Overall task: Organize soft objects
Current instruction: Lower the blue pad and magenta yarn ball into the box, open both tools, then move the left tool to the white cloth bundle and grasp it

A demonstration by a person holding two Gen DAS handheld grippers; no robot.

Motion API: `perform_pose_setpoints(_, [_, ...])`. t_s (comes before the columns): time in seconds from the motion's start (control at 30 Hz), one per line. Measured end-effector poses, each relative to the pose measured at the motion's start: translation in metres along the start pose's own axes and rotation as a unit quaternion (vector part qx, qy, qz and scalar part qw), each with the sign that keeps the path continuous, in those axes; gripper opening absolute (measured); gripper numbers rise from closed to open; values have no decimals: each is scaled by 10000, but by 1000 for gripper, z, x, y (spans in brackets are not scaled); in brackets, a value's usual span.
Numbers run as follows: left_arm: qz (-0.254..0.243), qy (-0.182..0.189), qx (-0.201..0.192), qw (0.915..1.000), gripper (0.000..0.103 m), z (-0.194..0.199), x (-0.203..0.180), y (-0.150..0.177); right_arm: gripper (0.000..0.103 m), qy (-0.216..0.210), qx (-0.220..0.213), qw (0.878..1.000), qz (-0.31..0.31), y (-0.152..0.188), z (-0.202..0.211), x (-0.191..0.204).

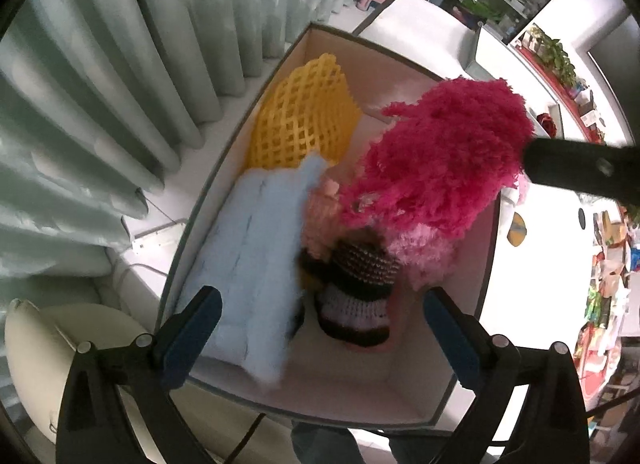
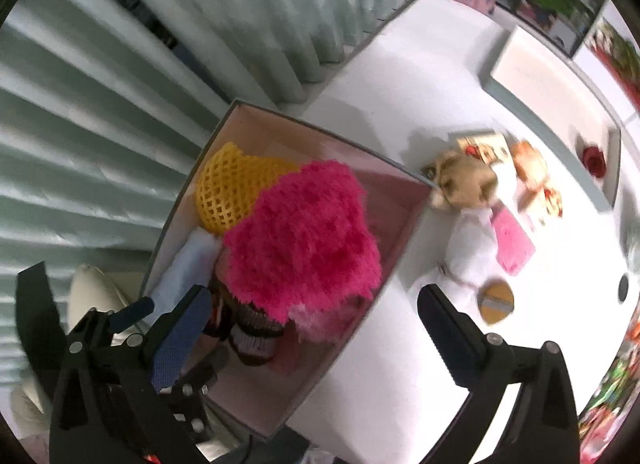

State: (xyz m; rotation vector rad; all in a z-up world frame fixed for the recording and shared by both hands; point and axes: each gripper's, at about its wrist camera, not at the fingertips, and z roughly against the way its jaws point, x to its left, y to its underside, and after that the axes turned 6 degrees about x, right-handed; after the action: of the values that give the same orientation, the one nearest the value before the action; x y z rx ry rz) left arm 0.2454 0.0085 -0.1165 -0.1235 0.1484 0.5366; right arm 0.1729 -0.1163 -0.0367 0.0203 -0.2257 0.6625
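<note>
A grey-rimmed fabric box [image 1: 492, 248] stands open on the white table. In it are a yellow foam net [image 1: 300, 120], a light blue fluffy cloth [image 1: 252, 264], a magenta fluffy piece [image 1: 436, 160] over a pale pink one [image 1: 420, 252], and a brown, black and white crocheted item [image 1: 360, 288]. My left gripper [image 1: 324, 332] is open above the box, with the blurred blue cloth below its left finger. My right gripper [image 2: 314, 332] is open above the magenta piece [image 2: 304, 236], and no pad touches it. One black finger [image 1: 580, 170] of the right gripper shows at the box's right.
Beside the box the table [image 2: 400, 76] bears a tan plush toy [image 2: 460, 180], a white cloth [image 2: 472, 252], a pink pad [image 2: 514, 250], an orange toy [image 2: 528, 164] and a round disc [image 2: 496, 300]. A white tray [image 2: 556, 76] lies farther back. Curtains [image 1: 100, 84] hang left, with a cream chair [image 1: 60, 336] below.
</note>
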Motion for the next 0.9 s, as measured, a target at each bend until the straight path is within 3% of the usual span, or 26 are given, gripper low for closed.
perform_pose_setpoints(0.2, [-79,5,76,9999,101,2,-4,10,103,-109,-111,9973,-716,38,9,-45])
perform_pose_setpoints(0.4, [-530,-84,280,9982,101,0,-26,22,103,-457,260,9859,-1591,88,-4,-88])
perform_pose_setpoints(0.63, [-1014,-82,261,9945,101,9,-63,25,103,-353,380,9788,-1981,134,-10,-113])
perform_pose_setpoints(0.9, [-1427,-122,327,9891,101,9,-112,26,103,-448,315,9703,-2358,156,-8,-142])
